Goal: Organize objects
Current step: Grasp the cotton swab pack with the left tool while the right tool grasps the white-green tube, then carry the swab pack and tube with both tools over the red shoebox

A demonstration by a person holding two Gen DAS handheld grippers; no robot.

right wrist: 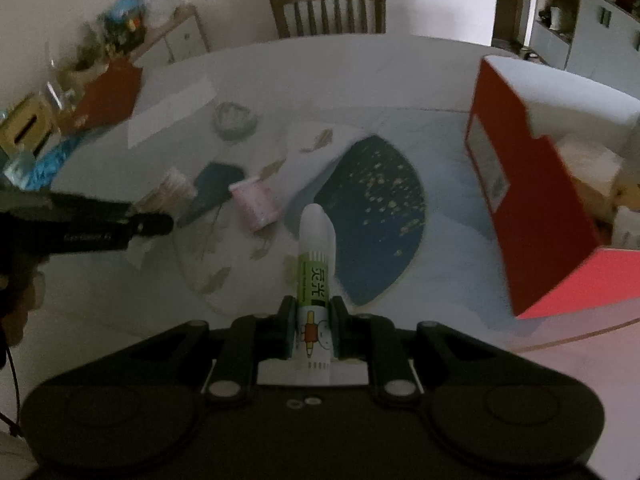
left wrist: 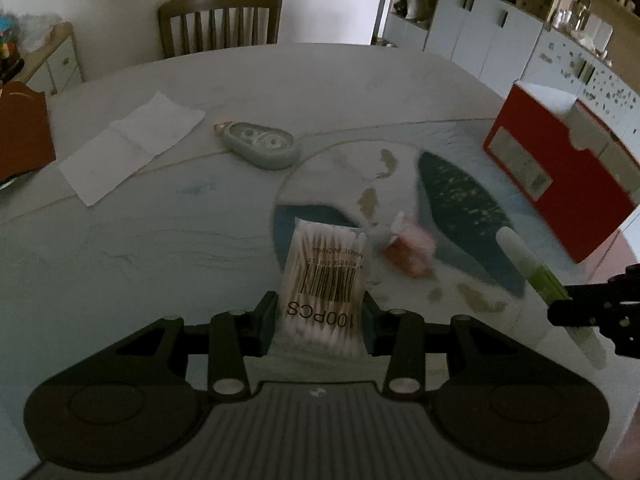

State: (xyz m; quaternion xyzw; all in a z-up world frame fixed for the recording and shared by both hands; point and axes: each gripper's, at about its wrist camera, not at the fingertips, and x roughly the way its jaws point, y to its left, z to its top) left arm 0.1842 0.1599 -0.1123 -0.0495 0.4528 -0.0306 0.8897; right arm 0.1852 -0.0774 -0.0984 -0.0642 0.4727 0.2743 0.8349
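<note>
We count one cotton-swab packet (left wrist: 320, 280) clamped in the left gripper (left wrist: 320, 312); one glue stick (right wrist: 316, 276) clamped in the right gripper (right wrist: 313, 322). Beyond: one pink roll (right wrist: 256, 202), one correction-tape dispenser (left wrist: 260, 145), one paper sheet (left wrist: 132, 144), one red box (right wrist: 532, 200). Marbled counter (left wrist: 120, 248); one chair (left wrist: 220, 20).

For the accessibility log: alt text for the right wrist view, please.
The right gripper clamps a green-and-white glue stick pointing forward over a round table. An open red box stands to the right; a pink roll lies ahead, left.
</note>
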